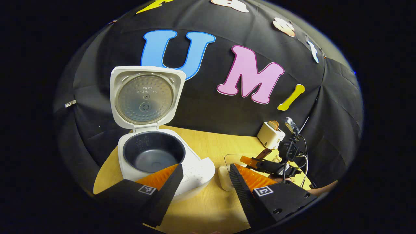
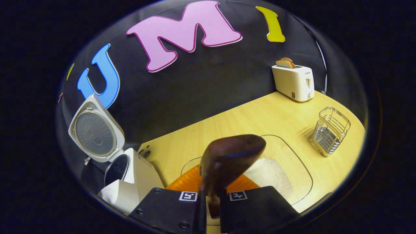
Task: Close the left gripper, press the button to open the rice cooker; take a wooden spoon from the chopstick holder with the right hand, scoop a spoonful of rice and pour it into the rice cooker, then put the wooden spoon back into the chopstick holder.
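Note:
The white rice cooker (image 1: pixel 195 169) stands open, lid (image 1: pixel 146 96) upright, and its dark inner pot (image 1: pixel 152 152) looks empty. My left gripper (image 1: pixel 204 172) is open just in front of the cooker, holding nothing. My right gripper (image 2: pixel 213 195) is shut on the handle of the dark wooden spoon (image 2: pixel 232 159). The spoon's bowl hangs above the white rice (image 2: pixel 271 172) in a clear tray (image 2: pixel 302 169). I cannot tell whether rice lies in the spoon. The wire chopstick holder (image 2: pixel 330 130) stands empty at the right. The right gripper (image 1: pixel 269 165) also appears in the left gripper view, with the spoon (image 1: pixel 264 153) in it.
A white toaster (image 2: pixel 294 81) with toast in it stands at the back of the wooden table (image 2: pixel 253 117), against the black cloth wall. In the right gripper view the open cooker (image 2: pixel 136 172) is at the left. A forearm (image 1: pixel 325 188) shows behind the right gripper.

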